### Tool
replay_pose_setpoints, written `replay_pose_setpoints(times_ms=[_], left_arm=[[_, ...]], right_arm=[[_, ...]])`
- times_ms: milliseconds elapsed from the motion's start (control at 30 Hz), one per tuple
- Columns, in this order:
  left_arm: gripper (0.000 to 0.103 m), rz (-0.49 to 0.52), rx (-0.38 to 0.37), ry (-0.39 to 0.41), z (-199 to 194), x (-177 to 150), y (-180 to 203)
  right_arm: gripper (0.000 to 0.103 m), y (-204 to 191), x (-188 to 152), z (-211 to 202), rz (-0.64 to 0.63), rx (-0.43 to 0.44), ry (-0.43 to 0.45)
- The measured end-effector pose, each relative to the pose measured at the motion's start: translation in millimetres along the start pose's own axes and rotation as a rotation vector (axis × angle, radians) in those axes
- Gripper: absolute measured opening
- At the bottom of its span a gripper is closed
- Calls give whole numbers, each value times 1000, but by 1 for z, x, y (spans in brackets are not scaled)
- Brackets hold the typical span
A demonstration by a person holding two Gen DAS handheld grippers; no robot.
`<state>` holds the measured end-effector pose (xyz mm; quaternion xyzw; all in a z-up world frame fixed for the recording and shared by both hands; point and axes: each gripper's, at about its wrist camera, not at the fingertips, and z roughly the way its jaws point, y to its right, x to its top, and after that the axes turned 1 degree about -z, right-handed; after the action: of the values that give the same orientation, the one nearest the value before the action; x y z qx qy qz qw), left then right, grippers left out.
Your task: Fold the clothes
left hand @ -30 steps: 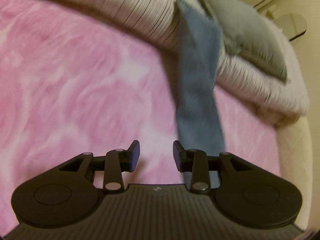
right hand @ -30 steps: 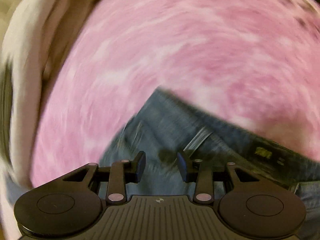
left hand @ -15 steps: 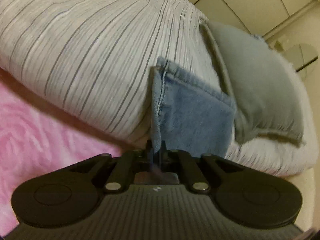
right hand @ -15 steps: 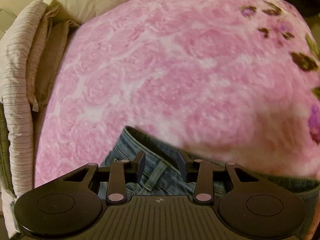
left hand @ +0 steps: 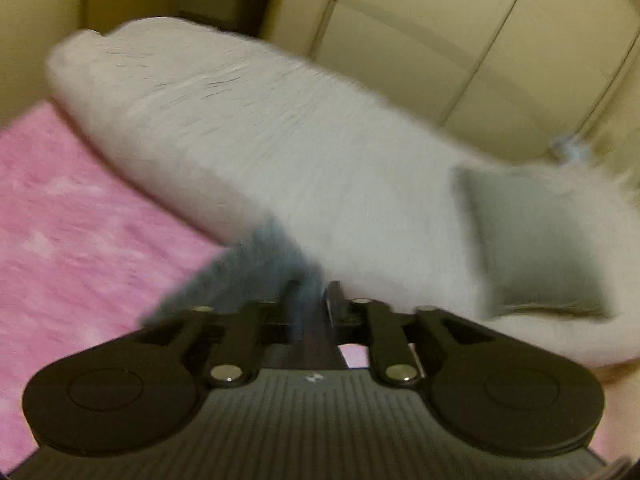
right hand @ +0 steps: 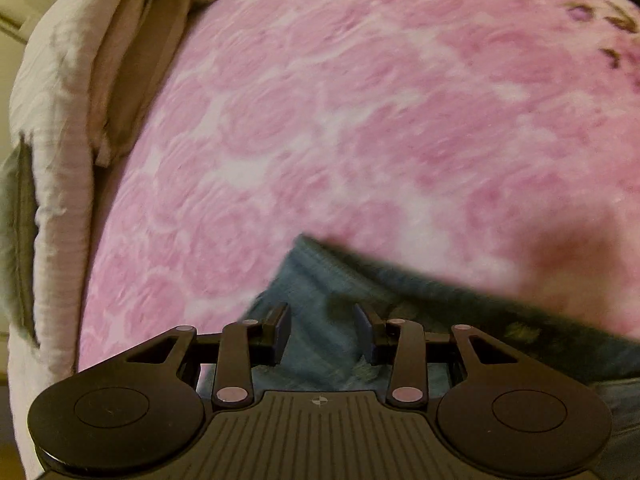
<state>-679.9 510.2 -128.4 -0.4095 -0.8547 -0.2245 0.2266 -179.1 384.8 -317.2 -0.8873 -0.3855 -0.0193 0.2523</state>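
Observation:
Blue jeans lie on a pink flowered blanket [right hand: 360,120]. In the left wrist view my left gripper [left hand: 310,300] is shut on the end of a jeans leg [left hand: 248,268], which hangs out to the left of the jaws, blurred by motion. In the right wrist view my right gripper [right hand: 322,330] is open, its jaws wide apart just above the waistband part of the jeans [right hand: 328,280]. Nothing is between its pads [right hand: 282,328].
A striped white duvet [left hand: 280,152] with a grey pillow [left hand: 532,240] on it lies along the bed's edge, with cupboard doors [left hand: 440,40] behind. In the right wrist view the bedding pile [right hand: 60,120] lies at the left.
My left gripper closed on the jeans leg end and has lifted and swung it, so the view now tilts up. My right gripper stays open over the waistband, which shifted slightly.

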Motion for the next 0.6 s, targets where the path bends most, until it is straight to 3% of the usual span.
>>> replay_pose_setpoints(times_ms=[33,67,100,167,333,600], left_arm=[[39,34,75,-49,19,2,-6],[28,38,90,-96,30,-9,-16],[24,43,105,-142,41,-19,-27],[24,42,129,-230,60,-42,-50],[27,-193,48,-328,35,-141,-140],[31,-581,32,-270,25,-241,-237]], right_arm=[[39,-5,-4,2,-14,12,-12],[39,-11,-7,4,-28,23,-23],[39,-14,-11,1,-52,35,-30],[39,-22,-19,-5,-99,60,-43],[39,-12,-39,-22,-171,25,-59],[39,-1,-82,-33,-272,-39,-151]])
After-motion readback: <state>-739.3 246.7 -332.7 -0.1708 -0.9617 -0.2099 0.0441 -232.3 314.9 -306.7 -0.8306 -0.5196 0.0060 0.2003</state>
